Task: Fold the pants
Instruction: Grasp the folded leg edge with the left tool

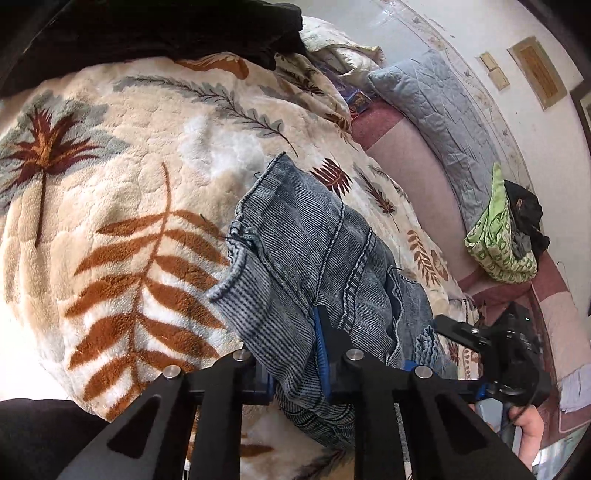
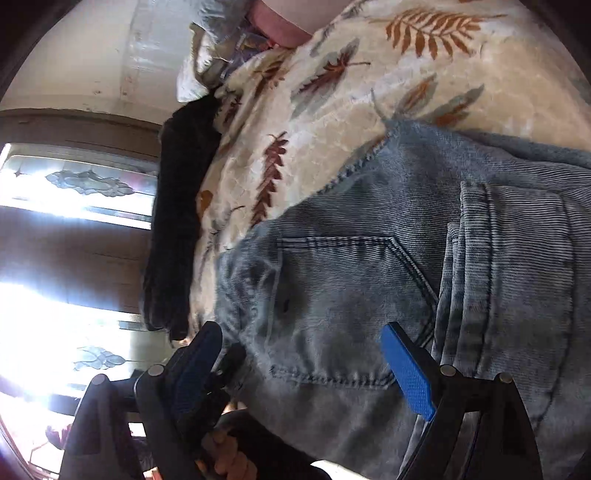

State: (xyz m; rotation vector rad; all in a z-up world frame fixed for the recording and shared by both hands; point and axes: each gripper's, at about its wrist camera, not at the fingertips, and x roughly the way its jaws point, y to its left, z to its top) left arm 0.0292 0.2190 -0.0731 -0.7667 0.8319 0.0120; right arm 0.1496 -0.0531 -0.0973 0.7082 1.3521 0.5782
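1. Left claw [image 1: 295, 354] is clamped on the jeans [image 1: 314, 251]; right claw [image 2: 306, 369] stands apart above them.
2. Jeans lie on the blanket [image 1: 129, 166], long axis running from near to far.
3. Bare blanket lies left of the jeans; dark cloth [image 2: 177, 221] is at its left edge.

Both wrist views look steeply down, close over the jeans [image 1: 314, 251] and leaf-print blanket [image 1: 122, 155], probably from opposite sides.

Open room lies over the cream leaf-print fleece blanket [image 1: 122, 192] from nine to eleven o'clock of the crumpled blue denim pants [image 1: 306, 251]. A black cloth heap [image 1: 155, 33] blocks twelve o'clock. At two o'clock a grey quilted pillow [image 1: 436, 110] and a green patterned bag [image 1: 498, 240] crowd the edge.
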